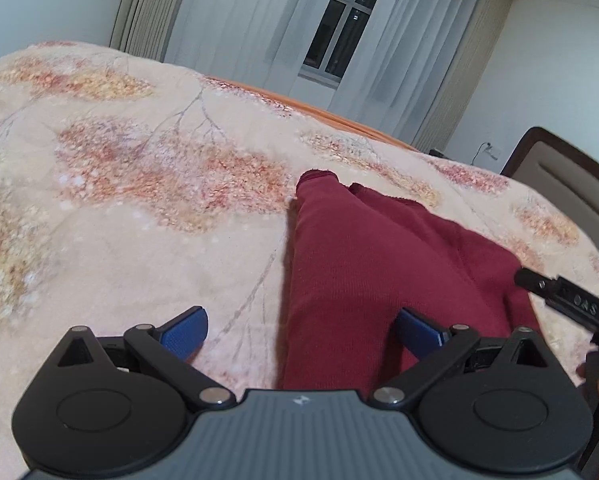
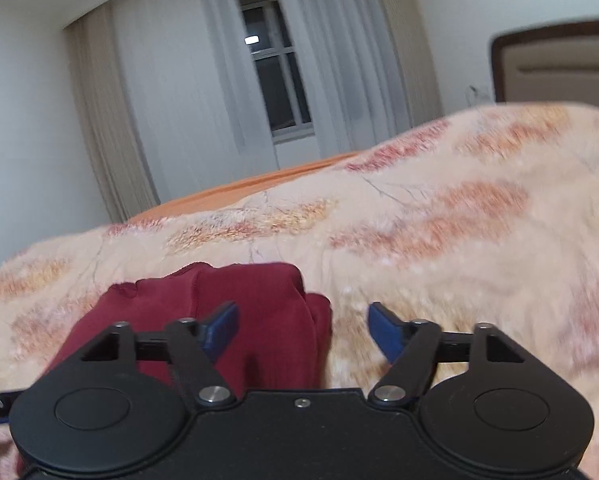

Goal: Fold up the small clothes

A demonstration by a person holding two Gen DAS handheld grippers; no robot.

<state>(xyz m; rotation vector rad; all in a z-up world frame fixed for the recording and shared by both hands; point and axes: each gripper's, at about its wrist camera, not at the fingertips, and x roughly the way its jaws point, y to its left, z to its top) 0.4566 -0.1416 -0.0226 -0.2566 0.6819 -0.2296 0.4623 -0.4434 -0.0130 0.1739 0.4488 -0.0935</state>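
Observation:
A dark red garment (image 1: 379,264) lies folded in layers on the floral blanket (image 1: 139,184). My left gripper (image 1: 303,330) hangs open just above its near left edge, one blue pad over the blanket and the other over the cloth, nothing pinched. In the right wrist view the same red garment (image 2: 255,308) sits ahead and to the left. My right gripper (image 2: 303,330) is open over the garment's right edge, with its left pad above the cloth and its right pad above the blanket. A finger of the right gripper (image 1: 567,302) pokes in at the right edge of the left wrist view.
The floral blanket (image 2: 459,240) covers the whole bed, with an orange sheet (image 2: 235,190) at its far edge. A padded headboard (image 1: 571,184) stands to the right. Beyond the bed are sheer curtains (image 1: 251,20) and a dark window (image 2: 275,76).

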